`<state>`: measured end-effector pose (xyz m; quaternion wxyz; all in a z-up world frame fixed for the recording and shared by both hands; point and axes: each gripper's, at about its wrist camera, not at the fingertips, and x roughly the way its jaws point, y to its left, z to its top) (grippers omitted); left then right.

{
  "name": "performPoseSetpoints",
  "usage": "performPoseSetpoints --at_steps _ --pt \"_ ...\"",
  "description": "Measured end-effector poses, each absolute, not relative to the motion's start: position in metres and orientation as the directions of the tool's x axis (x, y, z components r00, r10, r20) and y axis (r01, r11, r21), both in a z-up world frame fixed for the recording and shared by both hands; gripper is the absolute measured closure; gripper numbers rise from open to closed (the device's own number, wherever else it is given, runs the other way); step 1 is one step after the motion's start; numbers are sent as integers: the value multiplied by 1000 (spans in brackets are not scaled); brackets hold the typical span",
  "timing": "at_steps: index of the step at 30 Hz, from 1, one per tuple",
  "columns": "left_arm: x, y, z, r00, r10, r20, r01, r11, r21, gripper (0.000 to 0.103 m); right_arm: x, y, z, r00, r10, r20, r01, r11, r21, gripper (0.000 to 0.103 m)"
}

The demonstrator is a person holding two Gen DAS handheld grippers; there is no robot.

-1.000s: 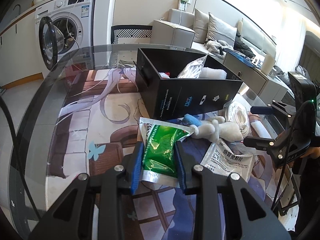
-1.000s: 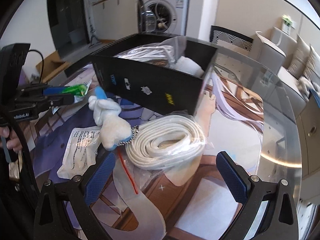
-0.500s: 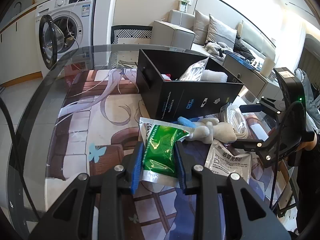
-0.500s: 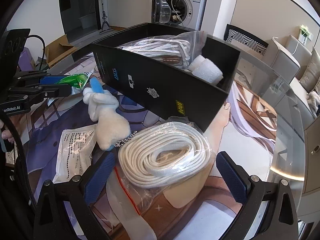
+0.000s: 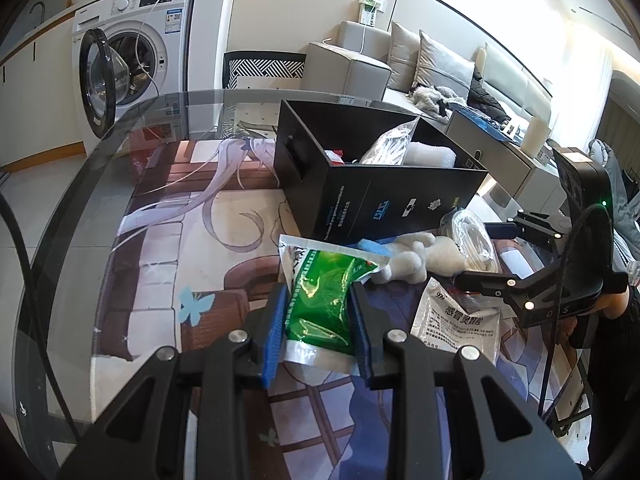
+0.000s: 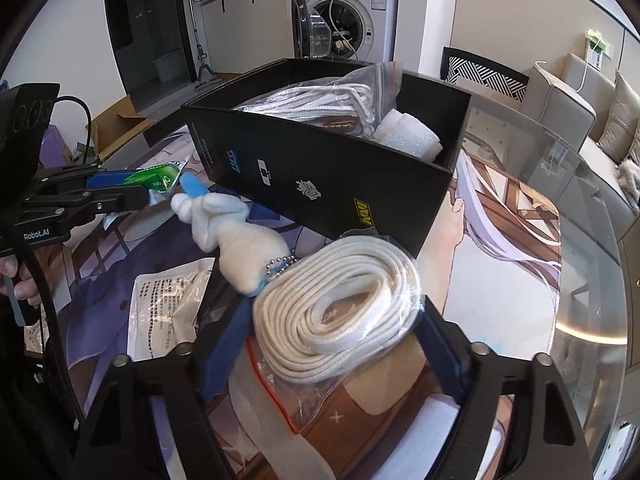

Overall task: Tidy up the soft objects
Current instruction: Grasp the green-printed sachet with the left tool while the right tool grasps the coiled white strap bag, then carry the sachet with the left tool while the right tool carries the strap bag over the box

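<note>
My left gripper (image 5: 318,330) is shut on a green foil pouch (image 5: 324,300) just above the table mat; the pouch also shows in the right wrist view (image 6: 154,178). My right gripper (image 6: 336,340) has its blue pads against both sides of a bagged coil of white rope (image 6: 340,312), which lies on the mat. A white plush toy (image 6: 236,236) with a blue tip lies between the two grippers; it also shows in the left wrist view (image 5: 416,258). The black box (image 5: 380,196) behind holds a bag of white cord (image 6: 320,104) and a white foam roll (image 6: 412,138).
A white printed sachet (image 5: 456,324) lies flat near the plush, and it shows in the right wrist view (image 6: 164,312). The glass table edge (image 5: 60,216) curves on the left. A washing machine (image 5: 128,52) and sofa (image 5: 440,76) stand beyond.
My right gripper moved forward over the rope coil and narrowed from wide open until its pads meet the bag. My left gripper kept its hold on the green pouch and barely moved.
</note>
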<state>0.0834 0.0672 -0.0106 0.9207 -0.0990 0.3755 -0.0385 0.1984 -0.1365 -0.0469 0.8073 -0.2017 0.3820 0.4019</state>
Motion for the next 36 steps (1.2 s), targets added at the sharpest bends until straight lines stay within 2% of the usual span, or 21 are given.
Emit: performPoseSetpoints --at_steps 4,7,16,29,36 --pt "83 68 -9 719 -145 -680 -3 977 -212 74 193 -142 -45 392 503 -770 -799 601 -14 41" --pt "82 68 -6 724 -145 -674 -4 977 -214 74 189 -147 -44 403 503 -765 -786 618 -7 46" --pt "76 71 7 754 -139 -642 -5 976 -216 74 174 -170 -31 449 522 -725 -751 661 11 47" --pt "64 70 39 820 -117 -560 8 981 -193 74 155 -186 27 556 574 -601 -717 697 2 47" --pt "72 70 55 837 -107 -536 4 982 -189 74 160 -180 45 580 570 -582 -699 715 4 47"
